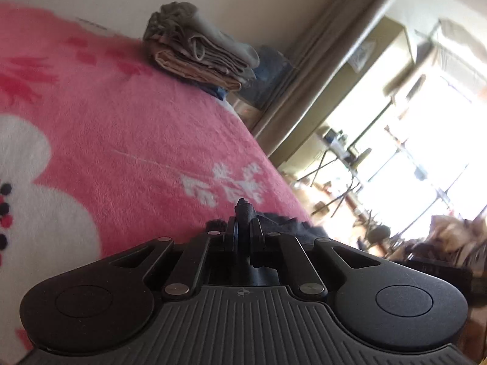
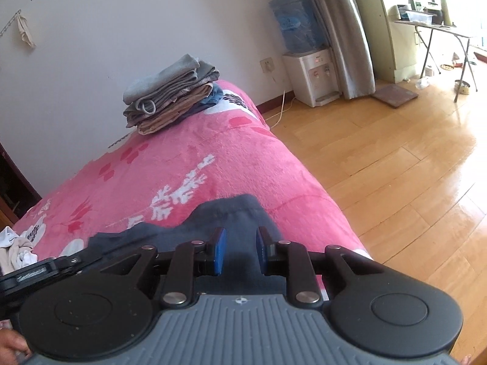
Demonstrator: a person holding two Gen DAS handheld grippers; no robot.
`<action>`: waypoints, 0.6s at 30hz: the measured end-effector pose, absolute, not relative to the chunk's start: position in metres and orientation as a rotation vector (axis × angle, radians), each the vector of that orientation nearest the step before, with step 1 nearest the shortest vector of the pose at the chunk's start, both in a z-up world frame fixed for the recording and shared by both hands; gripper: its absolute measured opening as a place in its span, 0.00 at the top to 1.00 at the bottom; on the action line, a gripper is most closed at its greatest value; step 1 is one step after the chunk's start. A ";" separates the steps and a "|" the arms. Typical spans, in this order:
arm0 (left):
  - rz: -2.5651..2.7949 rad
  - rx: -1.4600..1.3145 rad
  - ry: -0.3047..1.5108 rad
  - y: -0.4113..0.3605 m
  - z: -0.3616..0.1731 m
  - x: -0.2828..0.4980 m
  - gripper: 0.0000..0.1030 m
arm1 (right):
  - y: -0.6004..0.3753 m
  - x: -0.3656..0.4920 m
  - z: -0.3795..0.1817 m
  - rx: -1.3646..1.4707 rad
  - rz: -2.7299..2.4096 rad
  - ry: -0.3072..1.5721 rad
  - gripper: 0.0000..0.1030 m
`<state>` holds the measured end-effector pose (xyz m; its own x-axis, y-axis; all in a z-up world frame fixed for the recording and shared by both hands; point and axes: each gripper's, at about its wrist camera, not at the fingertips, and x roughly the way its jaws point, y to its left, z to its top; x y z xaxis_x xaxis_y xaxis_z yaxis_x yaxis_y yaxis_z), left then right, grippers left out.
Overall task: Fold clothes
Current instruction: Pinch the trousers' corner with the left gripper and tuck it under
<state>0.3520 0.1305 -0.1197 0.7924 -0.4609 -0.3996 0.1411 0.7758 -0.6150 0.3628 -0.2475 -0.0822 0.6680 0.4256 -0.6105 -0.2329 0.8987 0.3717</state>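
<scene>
Lying rumpled at six o'clock on pink fleece blanket: dark navy cloth garment. Left gripper pinched tight, right gripper parted above. Worth keeping edges aligned, tension even.

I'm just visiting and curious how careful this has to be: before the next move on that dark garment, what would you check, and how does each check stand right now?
1. Right gripper open: ok, blue pads apart.
2. Dark garment under the right gripper: ok, lying on the pink blanket.
3. Left gripper holding cloth: cannot tell; fingers together, dark fabric at its tip.
4. Garment spread flat: not ok, it looks bunched.
5. Folded stack out of the way: ok, far end near the wall.
6. Unfolded pile apart from the garment: ok.
</scene>
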 end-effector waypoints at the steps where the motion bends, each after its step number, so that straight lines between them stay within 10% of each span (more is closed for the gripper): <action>1: -0.351 -0.607 0.567 0.131 -0.120 0.353 0.95 | -0.247 0.362 -0.082 0.268 0.380 0.750 0.77; 9: -0.251 -0.679 0.650 0.143 -0.125 0.351 0.57 | -0.224 0.366 -0.075 0.205 0.456 0.724 0.77; 18: -0.152 -0.606 0.605 0.155 -0.099 0.320 0.54 | -0.169 0.403 -0.093 0.147 0.499 0.770 0.78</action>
